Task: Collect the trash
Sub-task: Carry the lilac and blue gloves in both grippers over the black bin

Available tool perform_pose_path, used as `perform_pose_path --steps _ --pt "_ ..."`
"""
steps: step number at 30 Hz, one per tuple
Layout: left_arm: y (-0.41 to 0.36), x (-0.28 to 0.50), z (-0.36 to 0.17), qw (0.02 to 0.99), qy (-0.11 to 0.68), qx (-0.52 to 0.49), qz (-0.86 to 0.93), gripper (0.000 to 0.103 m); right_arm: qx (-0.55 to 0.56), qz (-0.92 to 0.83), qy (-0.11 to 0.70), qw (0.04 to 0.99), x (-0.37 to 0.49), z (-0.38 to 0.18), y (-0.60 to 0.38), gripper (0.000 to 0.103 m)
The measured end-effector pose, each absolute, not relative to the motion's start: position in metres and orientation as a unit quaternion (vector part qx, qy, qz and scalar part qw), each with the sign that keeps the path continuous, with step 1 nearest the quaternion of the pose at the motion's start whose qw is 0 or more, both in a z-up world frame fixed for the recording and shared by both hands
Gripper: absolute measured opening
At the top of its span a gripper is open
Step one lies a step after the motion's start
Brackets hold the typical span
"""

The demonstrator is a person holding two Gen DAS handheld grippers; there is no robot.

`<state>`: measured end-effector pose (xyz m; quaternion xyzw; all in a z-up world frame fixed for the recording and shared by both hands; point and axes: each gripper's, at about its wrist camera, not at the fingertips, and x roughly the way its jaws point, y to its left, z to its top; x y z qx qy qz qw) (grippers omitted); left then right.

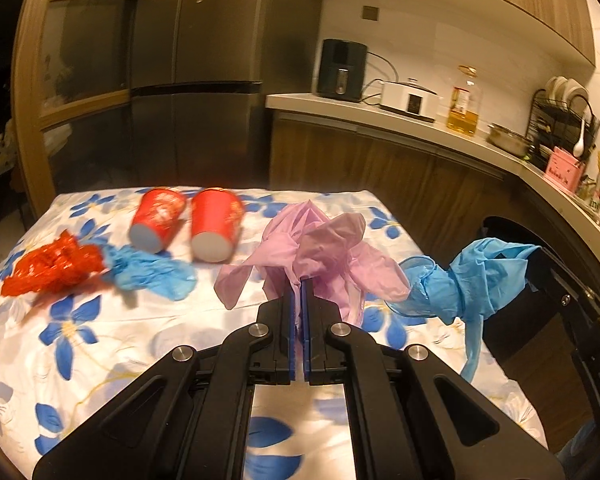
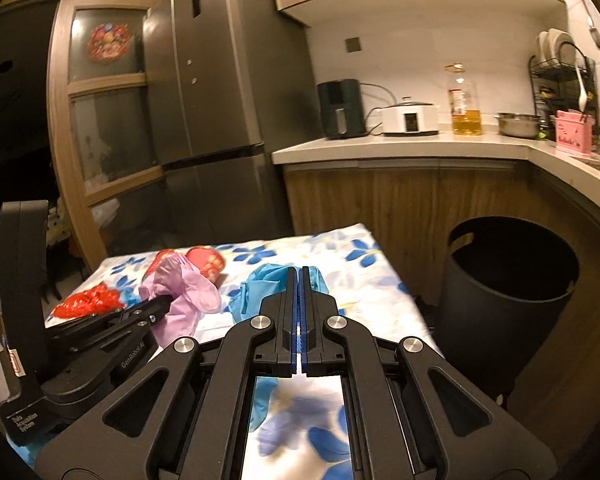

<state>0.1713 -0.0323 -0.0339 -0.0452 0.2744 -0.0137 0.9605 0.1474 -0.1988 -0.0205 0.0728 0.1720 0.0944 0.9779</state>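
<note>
Now, with the left gripper [image 1: 300,284] pinching the pink glove [image 1: 320,256] and the right gripper [image 2: 300,272] clamped on the blue glove [image 2: 260,288], carry both over the black bin [image 2: 508,280] at right of frame before releasing.

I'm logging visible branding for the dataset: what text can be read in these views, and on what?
"GenRobot.AI": on the left gripper arm, right wrist view.
"Data Acquisition System": on the same unit's black base.
"DAS": partial letters on the right gripper body, left wrist view.
Oil bottle label, fridge sticker, pink box: too blurred to read.
</note>
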Motion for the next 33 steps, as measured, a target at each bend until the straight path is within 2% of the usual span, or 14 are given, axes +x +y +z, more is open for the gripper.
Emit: perform_pose_path --steps 33 --pt "-0.204 0.202 -0.002 0.962 0.238 0.03 -0.131 0.002 0.113 -0.034 0.122 0.985 0.143 0.004 -0.348 0.001"
